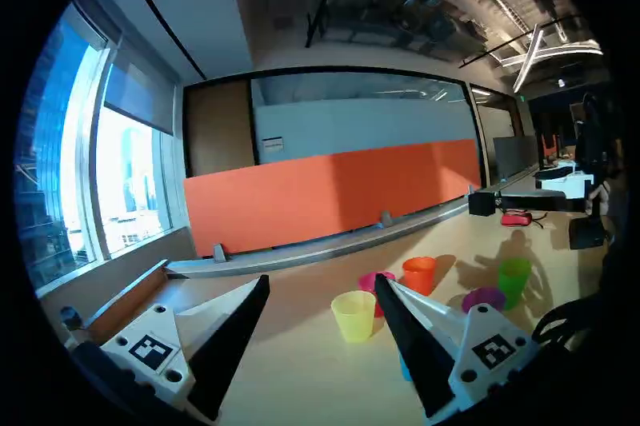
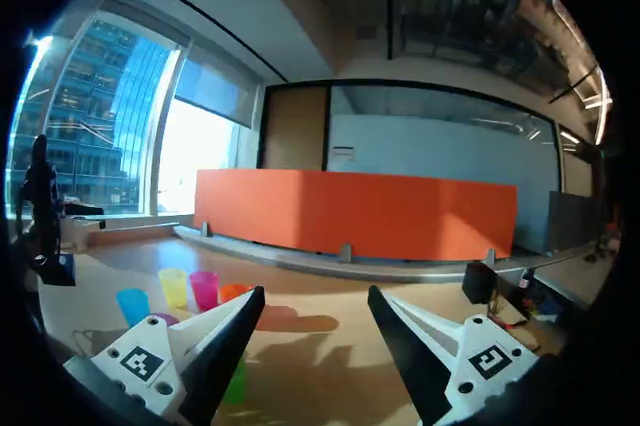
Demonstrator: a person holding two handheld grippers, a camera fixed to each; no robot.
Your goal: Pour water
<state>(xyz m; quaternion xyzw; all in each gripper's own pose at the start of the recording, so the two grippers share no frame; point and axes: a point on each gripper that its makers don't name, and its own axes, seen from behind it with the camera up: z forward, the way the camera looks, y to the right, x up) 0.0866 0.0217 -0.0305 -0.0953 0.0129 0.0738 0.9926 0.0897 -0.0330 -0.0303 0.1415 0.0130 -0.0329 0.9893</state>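
On the pale bench [image 1: 304,362], just ahead of the left gripper [image 1: 320,279], whose fingers stand spread and empty, a yellow cup [image 1: 353,315] sits upright, slightly right of the gap's centre line. Behind it come a pink cup [image 1: 366,280] and an orange cup [image 1: 418,274], then a purple cup [image 1: 483,298] and a green cup [image 1: 514,274] farther right. The right gripper [image 2: 314,290], also spread and holding nothing, has the cluster low to its left, so the left gripper looks better placed for a grasp. I cannot tell which cup holds water.

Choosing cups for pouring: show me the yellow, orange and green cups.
yellow cup [image 1: 353,318], left gripper view, front wall.
orange cup [image 1: 418,276], left gripper view, front wall.
green cup [image 1: 514,278], left gripper view, front wall.
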